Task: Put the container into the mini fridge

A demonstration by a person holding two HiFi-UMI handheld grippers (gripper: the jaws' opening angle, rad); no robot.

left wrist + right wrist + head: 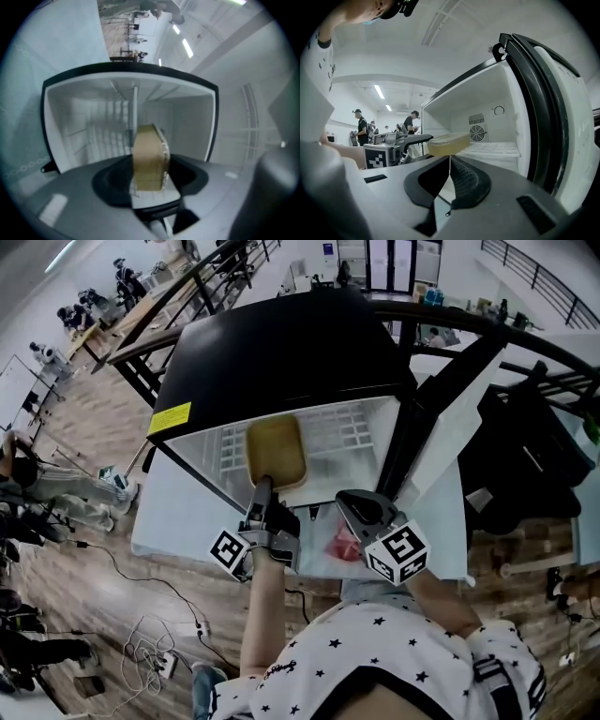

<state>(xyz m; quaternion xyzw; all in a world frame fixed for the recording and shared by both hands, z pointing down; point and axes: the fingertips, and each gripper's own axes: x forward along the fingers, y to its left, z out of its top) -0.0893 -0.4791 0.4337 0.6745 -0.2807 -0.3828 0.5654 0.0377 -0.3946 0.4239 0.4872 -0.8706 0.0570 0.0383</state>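
Observation:
The mini fridge (281, 343) has a black top and stands with its white inside (347, 432) facing me. Its door (441, 427) is swung open to the right. A flat tan container (277, 451) hangs at the fridge's mouth, over the wire shelf, with my left gripper (263, 486) shut on its near end. In the left gripper view the container (150, 154) stands edge-on between the jaws, with the fridge cavity (93, 126) straight ahead. My right gripper (361, 510) hovers just right of it, shut and holding nothing. The right gripper view shows the container (449, 143) from the side.
A red object (345, 545) lies below the right gripper, in front of the fridge. The open door (548, 117) walls off the right side. Black rails (169, 306) run behind the fridge. People (37, 484) and cables (150, 643) are on the wooden floor at left.

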